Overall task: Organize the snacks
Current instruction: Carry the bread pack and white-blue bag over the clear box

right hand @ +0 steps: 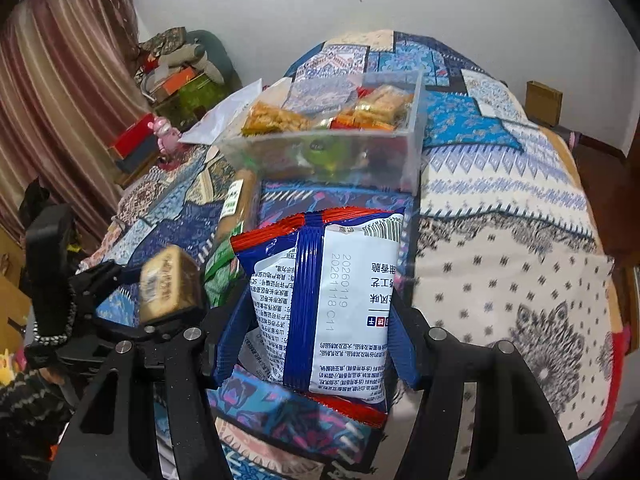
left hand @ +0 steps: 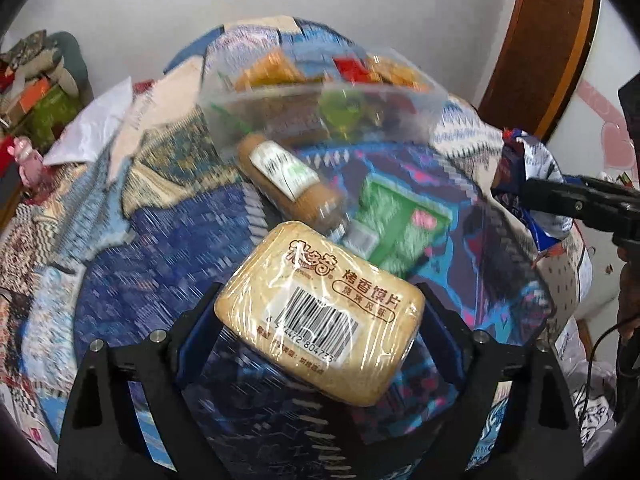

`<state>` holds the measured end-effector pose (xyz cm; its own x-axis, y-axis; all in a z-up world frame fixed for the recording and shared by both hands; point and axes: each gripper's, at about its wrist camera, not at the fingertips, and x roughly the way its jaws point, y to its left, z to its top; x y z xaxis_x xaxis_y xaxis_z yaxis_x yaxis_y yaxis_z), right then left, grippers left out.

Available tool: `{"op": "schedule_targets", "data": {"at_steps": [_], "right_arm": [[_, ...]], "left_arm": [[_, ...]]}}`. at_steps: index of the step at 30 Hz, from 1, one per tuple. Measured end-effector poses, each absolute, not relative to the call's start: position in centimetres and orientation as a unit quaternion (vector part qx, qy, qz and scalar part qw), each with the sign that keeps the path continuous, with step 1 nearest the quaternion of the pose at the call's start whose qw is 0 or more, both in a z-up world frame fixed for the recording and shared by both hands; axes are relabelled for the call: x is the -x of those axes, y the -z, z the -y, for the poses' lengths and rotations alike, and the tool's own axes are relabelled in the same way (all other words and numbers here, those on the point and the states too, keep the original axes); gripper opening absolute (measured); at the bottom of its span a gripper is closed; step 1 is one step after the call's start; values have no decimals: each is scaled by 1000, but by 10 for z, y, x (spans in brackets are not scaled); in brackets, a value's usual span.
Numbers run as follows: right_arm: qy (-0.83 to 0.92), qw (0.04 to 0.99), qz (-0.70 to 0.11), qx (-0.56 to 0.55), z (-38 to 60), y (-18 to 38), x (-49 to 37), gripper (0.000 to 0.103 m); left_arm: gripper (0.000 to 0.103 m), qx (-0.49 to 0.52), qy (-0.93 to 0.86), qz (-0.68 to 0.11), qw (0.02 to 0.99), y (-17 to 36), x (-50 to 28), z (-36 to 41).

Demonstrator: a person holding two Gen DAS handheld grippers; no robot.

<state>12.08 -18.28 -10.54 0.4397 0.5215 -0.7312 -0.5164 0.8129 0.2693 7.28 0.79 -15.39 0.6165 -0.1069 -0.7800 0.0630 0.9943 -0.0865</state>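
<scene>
Holding a snack apiece, both grippers hang over the patterned quilt with the clear plastic box straight ahead of them. The left gripper has its jaws clamped on a wrapped toasted bun slice, pinched across its short sides; its long axis runs diagonally, from near right to far left, with the barcode face up. The right gripper is closed on a blue-and-white snack packet, held upright with its red crimped end on top and its seam facing the camera, long axis roughly vertical.

The box lies forward of both sets of jaws, its long side running across them, already part full of orange and red wrapped snacks. Between it and the grippers, a tan sausage-shaped roll and a green packet lie loose on the quilt. Neither gripper looks clearly nearer to the box; I'd guess either item needs carrying forward and up over the near wall. The left view is blurred, so finer detail is lost.
</scene>
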Motion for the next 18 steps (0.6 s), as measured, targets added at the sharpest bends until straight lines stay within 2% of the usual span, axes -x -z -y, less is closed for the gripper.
{"op": "schedule_targets", "data": {"at_steps": [11,18], "right_arm": [[-308,877,-369,-1,172,49,-148,59],[-319,885,-339,2,146,25,-173,59]], "left_arm": [[91,52,23,-371,927,77,-117,-46],[91,59,4,-354,933,53,-155,-58]]}}
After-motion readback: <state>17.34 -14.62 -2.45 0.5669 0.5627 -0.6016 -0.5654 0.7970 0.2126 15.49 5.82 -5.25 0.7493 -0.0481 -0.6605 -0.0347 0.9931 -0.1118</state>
